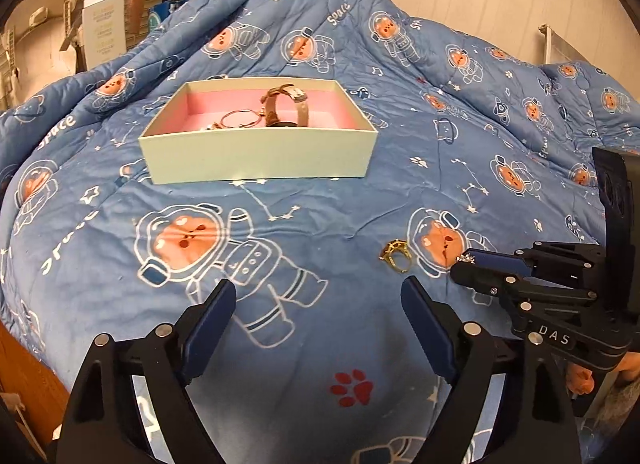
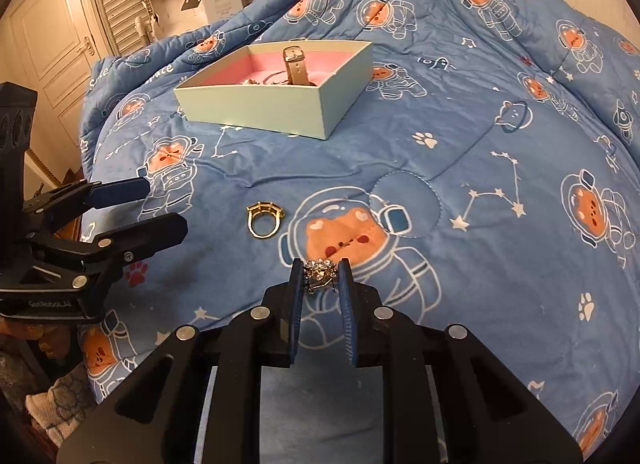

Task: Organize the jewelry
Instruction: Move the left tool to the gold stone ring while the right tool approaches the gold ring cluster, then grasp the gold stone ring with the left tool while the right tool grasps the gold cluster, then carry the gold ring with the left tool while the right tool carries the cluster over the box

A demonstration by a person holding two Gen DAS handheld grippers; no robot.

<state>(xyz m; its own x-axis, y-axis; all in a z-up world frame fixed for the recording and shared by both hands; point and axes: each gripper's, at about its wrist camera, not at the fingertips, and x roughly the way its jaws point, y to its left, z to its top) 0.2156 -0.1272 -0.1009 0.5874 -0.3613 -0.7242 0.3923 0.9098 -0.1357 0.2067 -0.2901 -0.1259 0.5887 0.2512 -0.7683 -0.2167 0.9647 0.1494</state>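
A pale green box [image 1: 256, 157] with pink lining sits on the blue blanket; it also shows in the right wrist view [image 2: 256, 107]. Inside lie a brown-strapped watch [image 1: 286, 105] [image 2: 298, 65] and thin hoop pieces [image 1: 236, 119]. A gold ring [image 1: 396, 256] [image 2: 264, 219] lies on the blanket in front of the box. My right gripper [image 2: 321, 278] [image 1: 466, 260] is shut on a sparkly silver brooch [image 2: 320, 276], held just above the blanket right of the ring. My left gripper [image 1: 318, 296] [image 2: 160, 203] is open and empty, left of the ring.
The blue astronaut-bear blanket [image 1: 320, 223] covers the whole bed and rises in folds behind the box. White cartons [image 1: 102, 29] and shelving stand beyond the far left edge. A door and louvred panels [image 2: 60, 23] are at the left.
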